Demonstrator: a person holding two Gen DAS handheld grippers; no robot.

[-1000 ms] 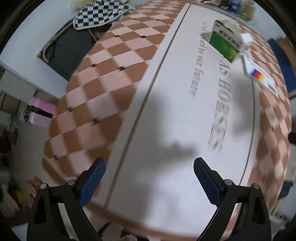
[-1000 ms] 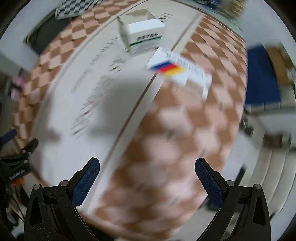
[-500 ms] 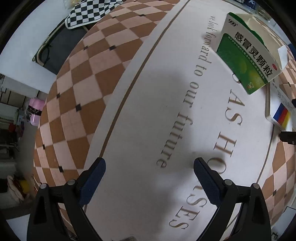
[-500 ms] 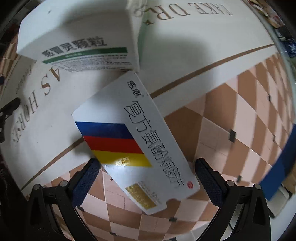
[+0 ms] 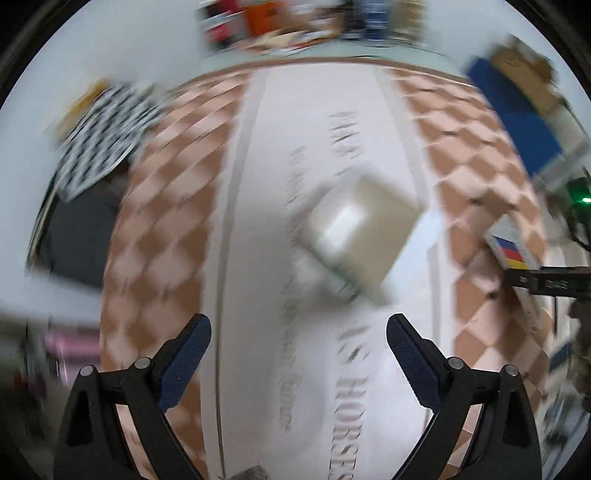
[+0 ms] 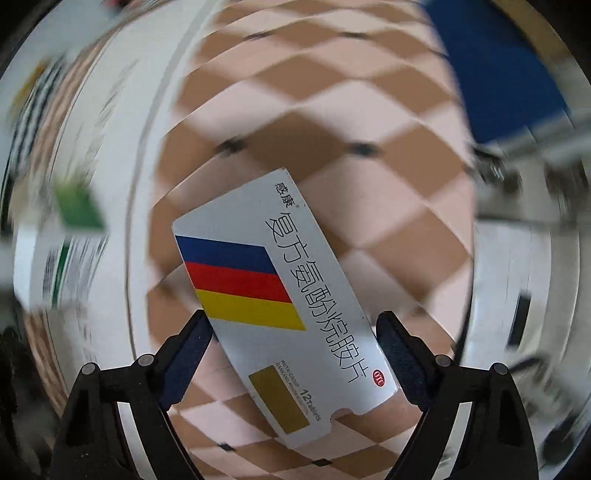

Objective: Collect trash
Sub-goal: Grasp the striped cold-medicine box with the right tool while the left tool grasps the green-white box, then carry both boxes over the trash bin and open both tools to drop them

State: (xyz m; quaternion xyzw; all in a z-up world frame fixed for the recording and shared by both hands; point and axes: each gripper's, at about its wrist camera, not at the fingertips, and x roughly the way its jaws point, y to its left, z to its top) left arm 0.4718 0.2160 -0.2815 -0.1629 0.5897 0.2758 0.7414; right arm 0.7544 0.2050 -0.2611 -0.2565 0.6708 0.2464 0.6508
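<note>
A flat white medicine box (image 6: pixel 284 306) with blue, red and yellow stripes sits sharp between the fingers of my right gripper (image 6: pixel 293 345) while the background blurs; the pads touch its two long edges and it is lifted off the checkered tablecloth (image 6: pixel 332 110). It also shows at the right edge of the left wrist view (image 5: pixel 511 247). A larger white and green box (image 5: pixel 360 236) lies blurred on the cloth's white band, ahead of my left gripper (image 5: pixel 299 345), which is open and empty. The green box shows at the left of the right wrist view (image 6: pixel 77 210).
A black and white checkerboard sheet (image 5: pixel 99 144) lies at the far left beside the table. A blue object (image 5: pixel 517 107) stands off the table's right side. Cluttered items (image 5: pixel 314 18) sit beyond the far edge.
My right gripper has closed on the striped box and lifted it off the cloth. My left gripper has swung to face the green and white box. Both views are motion-blurred.
</note>
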